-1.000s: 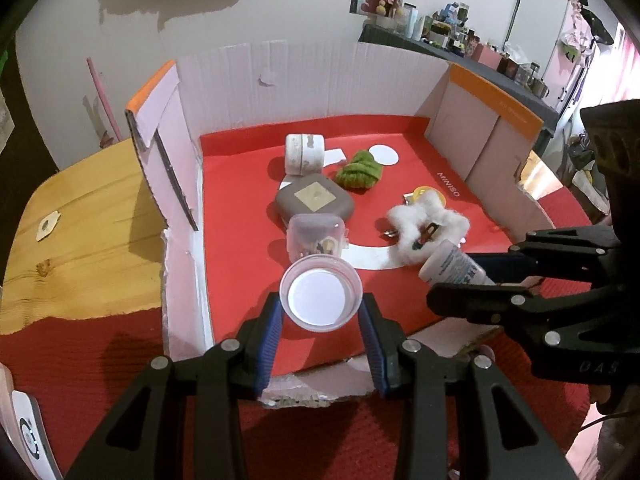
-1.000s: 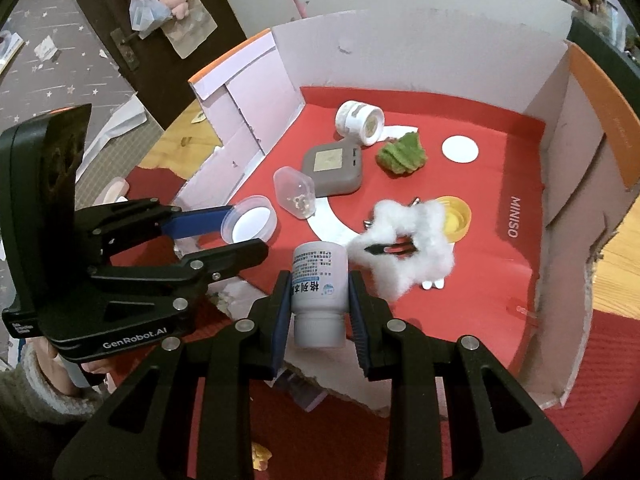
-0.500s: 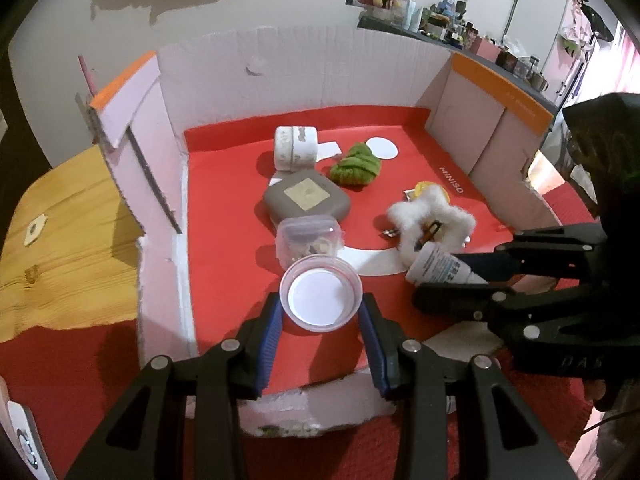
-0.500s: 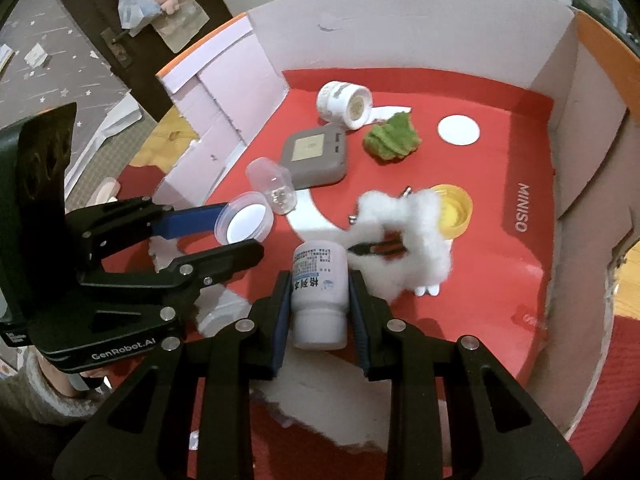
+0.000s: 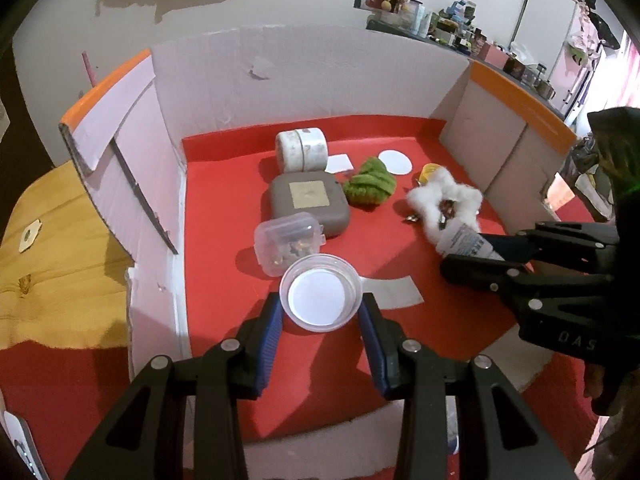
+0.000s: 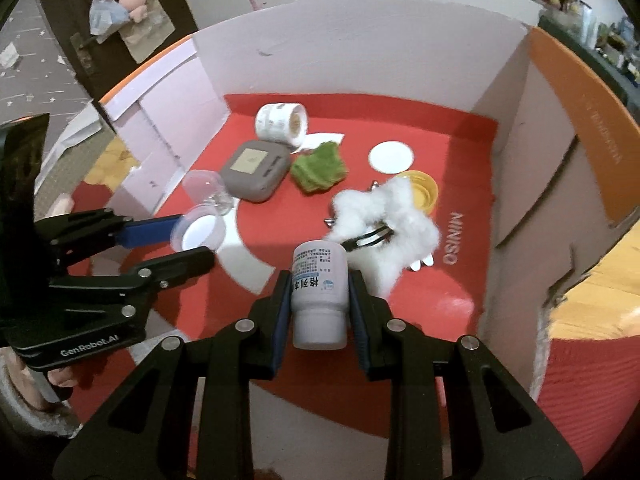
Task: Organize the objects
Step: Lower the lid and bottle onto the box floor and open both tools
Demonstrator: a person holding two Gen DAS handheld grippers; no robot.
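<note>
While both my hands are over the box, my left gripper (image 5: 321, 316) is pinching a clear lid (image 5: 321, 293), open side facing the camera, white disc showing inside it. It hangs above the red floor (image 5: 224, 280) near the front left of the box, just in front of a small clear tub (image 5: 289, 245) with bits inside.

My right gripper (image 6: 319, 300) is clamped on a white pill bottle (image 6: 319, 292), cap end toward me and its base pointing into the box, printed label up. From the left camera you can see that bottle (image 5: 464, 240) poking out right next to the white fluffy thing (image 5: 444, 200), which has a dark clip on it.

Further back there's a grey case (image 5: 308, 204) with a tan square on top, touching the tub's far side as far as I can tell. Behind it lies a roll of tape (image 5: 302, 150) on its side, and to the right a green knit piece (image 5: 370, 184). A white disc (image 6: 391, 156) lies flat past that, and a yellow cap (image 6: 420, 190) sits partly behind the fluff. Cardboard walls (image 5: 320, 76) wrap around three sides.
</note>
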